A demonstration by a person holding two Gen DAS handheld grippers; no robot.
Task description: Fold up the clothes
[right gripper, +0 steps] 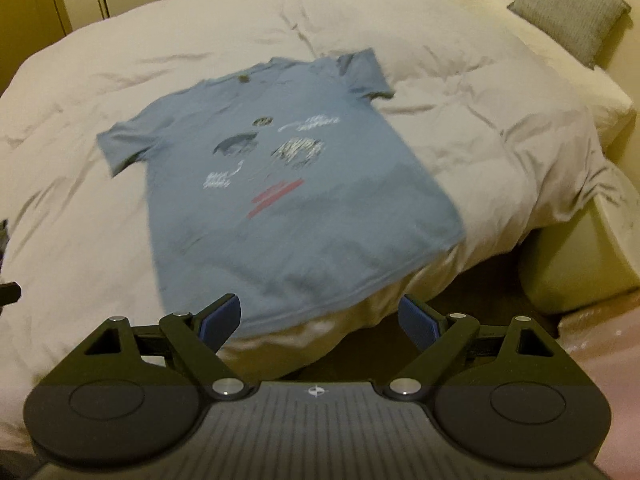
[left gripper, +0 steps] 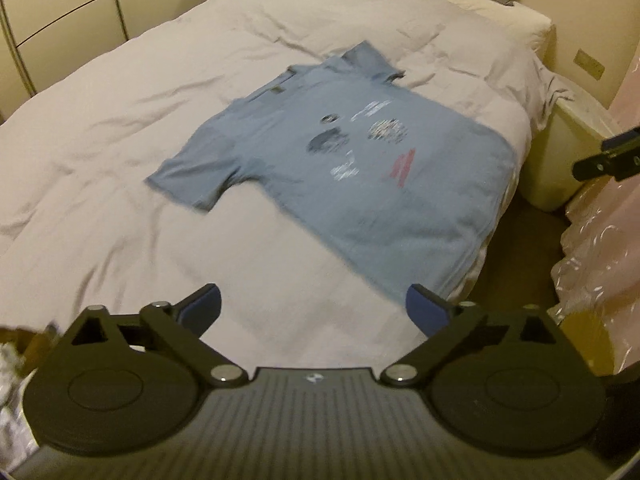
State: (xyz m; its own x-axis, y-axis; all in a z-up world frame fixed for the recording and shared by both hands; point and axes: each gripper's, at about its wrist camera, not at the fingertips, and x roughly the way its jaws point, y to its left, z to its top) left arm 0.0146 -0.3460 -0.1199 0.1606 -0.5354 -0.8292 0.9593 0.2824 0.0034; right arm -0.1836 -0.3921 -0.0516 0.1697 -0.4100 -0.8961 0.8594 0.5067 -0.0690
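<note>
You've got the blue T-shirt laid flat, print side up, on the bed, collar toward the far side and hem toward you. That layout makes sense: spread flat means both sleeves and both hem corners are reachable without digging under fabric. Hem sits right at the near edge of the bed and looks like it drapes slightly over it (frames are motion-blurred, so I can't be sure how much hangs off)

Left gripper: jaws spread wide, nothing between them, hovering over bare duvet just beside the shirt's near-left hem corner. Right gripper: jaws also spread wide and empty, left pad over the hem, right pad out past the bed edge above the floor. Neither is touching cloth

My read: no fold made yet, you're at the approach step. Both grippers are wide and low at the hem, so you can pinch the two bottom corners together and carry the hem up toward the collar, or take one side across. Jaws are open enough to straddle the edge

Watch points:
- duvet is soft and wrinkled, easy to pinch it along with the shirt
- overhanging hem may slide off if you tug toward you
- grey pillow far right is well apart, no interference
</note>
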